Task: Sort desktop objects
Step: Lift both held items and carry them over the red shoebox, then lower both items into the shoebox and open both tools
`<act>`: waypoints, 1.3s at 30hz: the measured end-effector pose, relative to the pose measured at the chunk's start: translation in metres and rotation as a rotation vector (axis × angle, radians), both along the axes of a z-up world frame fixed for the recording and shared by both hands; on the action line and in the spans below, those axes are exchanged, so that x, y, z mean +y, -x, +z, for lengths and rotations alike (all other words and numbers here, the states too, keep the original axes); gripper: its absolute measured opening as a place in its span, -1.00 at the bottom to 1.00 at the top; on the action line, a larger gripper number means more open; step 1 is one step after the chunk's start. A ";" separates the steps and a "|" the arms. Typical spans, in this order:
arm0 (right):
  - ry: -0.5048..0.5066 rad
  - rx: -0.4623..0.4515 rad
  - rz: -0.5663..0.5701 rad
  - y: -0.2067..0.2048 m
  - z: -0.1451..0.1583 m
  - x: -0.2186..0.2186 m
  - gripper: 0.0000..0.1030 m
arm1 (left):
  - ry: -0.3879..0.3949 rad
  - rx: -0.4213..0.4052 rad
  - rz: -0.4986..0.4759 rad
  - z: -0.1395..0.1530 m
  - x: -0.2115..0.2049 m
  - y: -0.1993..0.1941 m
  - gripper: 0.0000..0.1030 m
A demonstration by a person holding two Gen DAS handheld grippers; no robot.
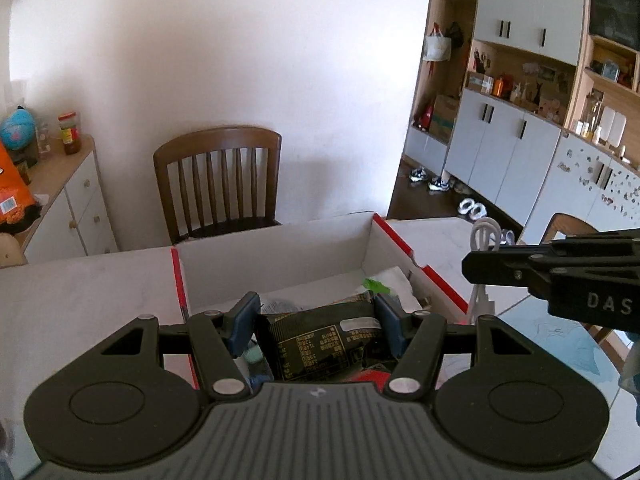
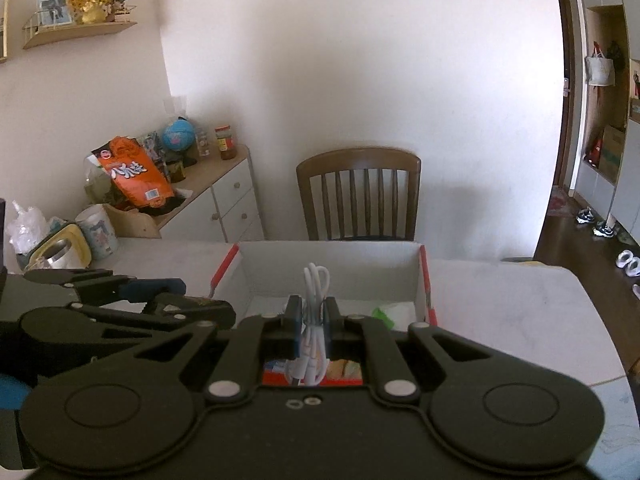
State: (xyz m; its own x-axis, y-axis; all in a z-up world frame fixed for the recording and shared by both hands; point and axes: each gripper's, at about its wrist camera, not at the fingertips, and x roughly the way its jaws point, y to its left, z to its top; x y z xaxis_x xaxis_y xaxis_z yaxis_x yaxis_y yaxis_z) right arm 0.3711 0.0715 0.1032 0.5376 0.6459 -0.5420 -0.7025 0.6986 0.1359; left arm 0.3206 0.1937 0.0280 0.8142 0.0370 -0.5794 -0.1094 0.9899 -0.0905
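Crinkly dark packet and looped, seemingly rubbery white cable sit clamped.

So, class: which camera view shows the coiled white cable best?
The right wrist view: the white cable sits centred, pinched between the right tongs, loops upright. The left wrist view shows only its loops behind those tongs at the right edge.

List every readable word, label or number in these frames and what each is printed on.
"DAS": white letters on the right gripper body, cut off at the picture's edge.
Dark packet in the left gripper: printed table, too small to read.
Orange snack bag: large white characters, blurred.
Jar label: unreadable.
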 end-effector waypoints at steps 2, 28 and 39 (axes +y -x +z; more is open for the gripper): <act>0.008 -0.003 0.000 -0.007 0.002 0.005 -0.82 | -0.009 0.014 -0.004 0.001 0.004 -0.012 0.21; 0.145 0.143 -0.020 -0.067 -0.047 0.046 -0.82 | -0.013 0.298 -0.051 -0.060 0.026 -0.109 0.21; 0.221 0.212 -0.013 -0.071 -0.078 0.047 -0.82 | -0.070 0.380 -0.058 -0.092 0.019 -0.118 0.21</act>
State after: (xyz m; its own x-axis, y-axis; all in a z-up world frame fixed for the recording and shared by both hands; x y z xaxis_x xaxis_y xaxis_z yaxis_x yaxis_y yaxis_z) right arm 0.4425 0.1183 0.0256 0.4049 0.4937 -0.7696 -0.6654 0.7364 0.1223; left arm 0.4384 0.2122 -0.0635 0.5438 0.0471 -0.8379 -0.0659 0.9977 0.0133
